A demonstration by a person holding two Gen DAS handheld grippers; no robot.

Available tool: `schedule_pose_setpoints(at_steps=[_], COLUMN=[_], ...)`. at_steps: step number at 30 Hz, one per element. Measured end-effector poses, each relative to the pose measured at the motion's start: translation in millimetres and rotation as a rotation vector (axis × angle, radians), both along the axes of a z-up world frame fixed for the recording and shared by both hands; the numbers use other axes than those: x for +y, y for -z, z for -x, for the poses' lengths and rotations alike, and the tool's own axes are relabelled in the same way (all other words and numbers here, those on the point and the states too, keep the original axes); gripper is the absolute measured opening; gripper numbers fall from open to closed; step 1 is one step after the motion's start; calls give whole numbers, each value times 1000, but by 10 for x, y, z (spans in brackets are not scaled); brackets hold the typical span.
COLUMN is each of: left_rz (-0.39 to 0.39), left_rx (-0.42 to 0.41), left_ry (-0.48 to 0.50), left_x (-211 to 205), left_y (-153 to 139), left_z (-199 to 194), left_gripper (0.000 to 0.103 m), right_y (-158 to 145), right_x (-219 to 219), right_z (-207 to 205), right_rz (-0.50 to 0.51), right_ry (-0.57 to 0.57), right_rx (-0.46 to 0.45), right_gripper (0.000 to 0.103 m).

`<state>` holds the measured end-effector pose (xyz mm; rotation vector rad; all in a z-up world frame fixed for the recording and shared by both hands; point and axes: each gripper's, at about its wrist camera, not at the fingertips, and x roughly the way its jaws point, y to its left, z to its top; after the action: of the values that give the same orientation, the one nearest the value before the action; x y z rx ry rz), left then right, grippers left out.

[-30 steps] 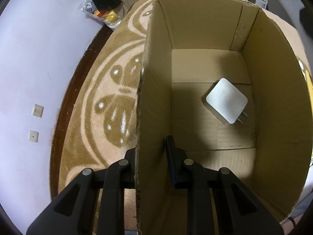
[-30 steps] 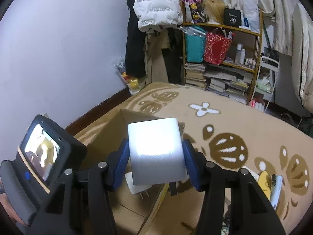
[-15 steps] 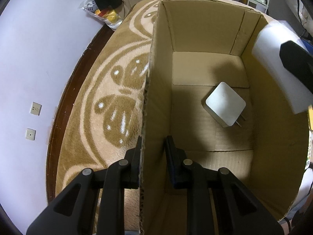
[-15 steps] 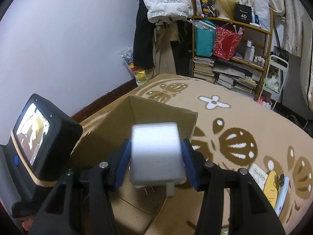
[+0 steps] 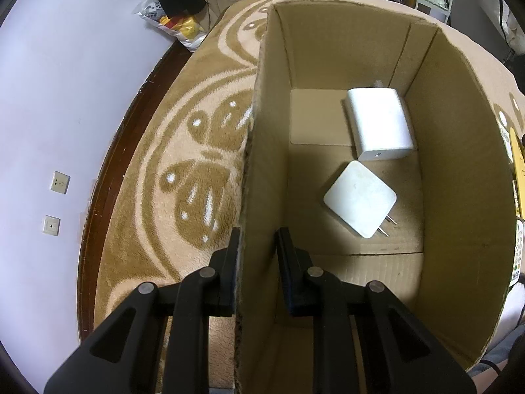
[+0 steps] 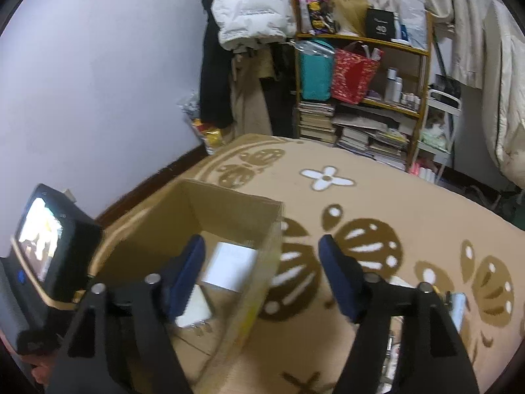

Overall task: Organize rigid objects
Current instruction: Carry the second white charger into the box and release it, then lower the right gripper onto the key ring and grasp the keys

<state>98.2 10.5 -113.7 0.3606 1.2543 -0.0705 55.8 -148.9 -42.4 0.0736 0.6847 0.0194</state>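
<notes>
Cardboard box (image 5: 459, 197) wall clamped by left tongs (image 5: 256, 246).

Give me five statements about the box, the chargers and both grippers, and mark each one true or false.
1. Two white chargers lie inside the cardboard box. True: the larger charger sits toward the far corner, the flat charger nearer.
2. The right gripper holds a charger. False: its jaws are wide apart with nothing between them.
3. The left gripper straddles the box's left wall, one finger on each side. True.
4. The flat charger's prongs point toward the box's far wall. False: they point toward the near right.
5. The box stands on bare wooden floor. False: it stands on the patterned beige carpet.
</notes>
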Motion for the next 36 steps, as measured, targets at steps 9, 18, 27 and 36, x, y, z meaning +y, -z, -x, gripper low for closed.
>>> schedule_pose_setpoints(at_steps=[9, 18, 27, 36], left_rz=[-6, 1, -6, -26], left_rx=[2, 7, 8, 17], left_ry=[4, 3, 10, 19], left_x=[5, 22, 10, -13], left_y=[20, 25, 28, 48], left_z=[0, 1, 14, 21], left_gripper=[21, 21, 21, 22], right_y=[130, 490, 803, 1060], right_x=[-431, -680, -963, -1127], right_z=[-16, -108, -47, 53], right_rz=[-20, -47, -95, -159], right_ry=[109, 140, 159, 185], right_rx=[63, 188, 290, 411], right_gripper=[99, 100, 94, 86])
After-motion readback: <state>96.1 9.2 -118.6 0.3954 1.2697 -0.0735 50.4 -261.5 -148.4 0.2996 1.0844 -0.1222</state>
